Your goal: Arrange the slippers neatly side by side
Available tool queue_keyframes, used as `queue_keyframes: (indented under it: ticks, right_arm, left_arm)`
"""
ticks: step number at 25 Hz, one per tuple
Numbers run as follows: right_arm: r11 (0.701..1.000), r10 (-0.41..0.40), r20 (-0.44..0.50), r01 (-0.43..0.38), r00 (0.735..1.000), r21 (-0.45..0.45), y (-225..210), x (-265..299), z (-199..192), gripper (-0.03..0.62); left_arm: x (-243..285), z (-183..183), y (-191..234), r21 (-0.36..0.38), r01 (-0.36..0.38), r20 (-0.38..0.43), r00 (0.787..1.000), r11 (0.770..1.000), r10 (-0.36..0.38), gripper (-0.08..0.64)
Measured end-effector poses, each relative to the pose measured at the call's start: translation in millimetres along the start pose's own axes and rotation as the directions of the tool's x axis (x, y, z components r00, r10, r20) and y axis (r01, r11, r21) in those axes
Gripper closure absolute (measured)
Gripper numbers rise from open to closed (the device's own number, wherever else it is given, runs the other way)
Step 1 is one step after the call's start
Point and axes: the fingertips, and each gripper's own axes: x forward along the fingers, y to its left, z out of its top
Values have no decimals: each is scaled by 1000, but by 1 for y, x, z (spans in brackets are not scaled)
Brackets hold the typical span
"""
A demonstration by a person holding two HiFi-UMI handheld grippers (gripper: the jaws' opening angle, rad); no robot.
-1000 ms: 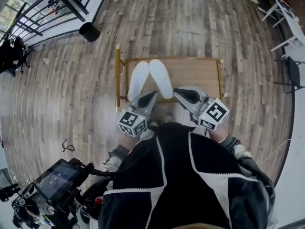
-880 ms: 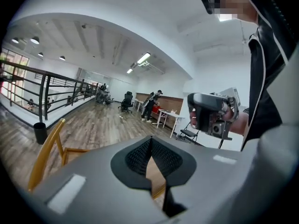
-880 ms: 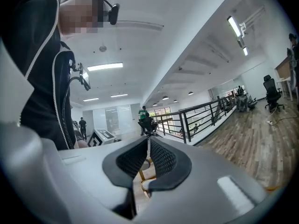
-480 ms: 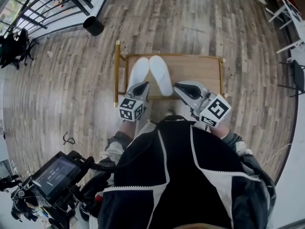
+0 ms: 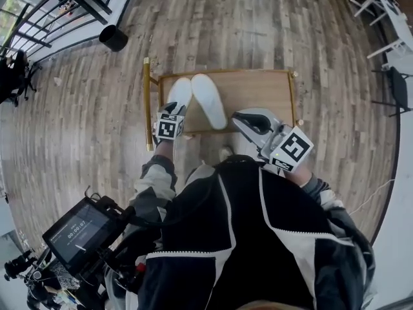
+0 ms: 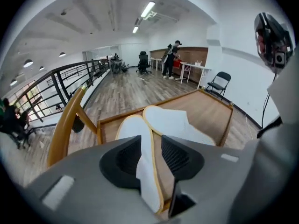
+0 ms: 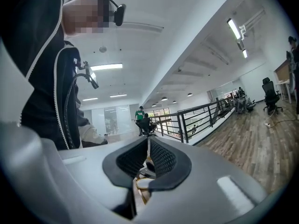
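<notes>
**Spotter:** Right, your left gripper (image 6: pixel 150 146) has its jaws apart. They have just been opening, and the near end of the left slipper (image 6: pixel 136 134) sits between them with a gap on either side, so nothing is gripped yet.

**Coach:** Your right gripper (image 7: pixel 149 148) is closed on nothing and held level, back from the wooden tray (image 5: pixel 258 90).

**Spotter:** Both slippers lie at the tray's left end. Their far ends are close together and their near ends splay apart, with the right slipper (image 5: pixel 209 101) slanting away from its mate.

**Coach:** So I'd judge this is the moment to seat the pads well onto that heel edge before you close. The sole looks thin and soft, and a shallow pinch may slip off.

**Spotter:** Then pivot the heel toward the right slipper and keep it low on the wood. If you lift it, it will probably fold.

**Coach:** Line up the heels last.
</notes>
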Motion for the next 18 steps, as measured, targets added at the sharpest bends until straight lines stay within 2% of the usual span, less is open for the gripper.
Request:
queue_keyframes:
  ticks: [5, 8, 12, 13, 15, 18]
  right_arm:
    - [999, -38, -38, 38, 999, 16, -14, -11, -13, 569]
    - [998, -60, -54, 62, 997, 29, -24, -21, -19, 569]
    - [995, -90, -55, 93, 994, 41, -25, -30, -19, 569]
    - [995, -94, -56, 96, 994, 40, -22, -31, -19, 569]
    - [994, -98, -59, 101, 993, 40, -17, -34, -19, 569]
    - [993, -105, -66, 108, 992, 41, -17, -38, -19, 569]
  left_arm:
    - [45, -23, 4, 28, 30, -140, 990, 999, -26, 344]
    - [64, -22, 13, 85, -10, -179, 983, 996, 25, 333]
    - [66, -19, 18, 106, -31, -216, 975, 994, 54, 335]
    - [64, -20, 21, 110, -46, -217, 974, 993, 69, 356]
    - [60, -25, 28, 107, -81, -223, 969, 991, 103, 467]
    - [57, -27, 32, 83, -99, -228, 967, 992, 116, 497]
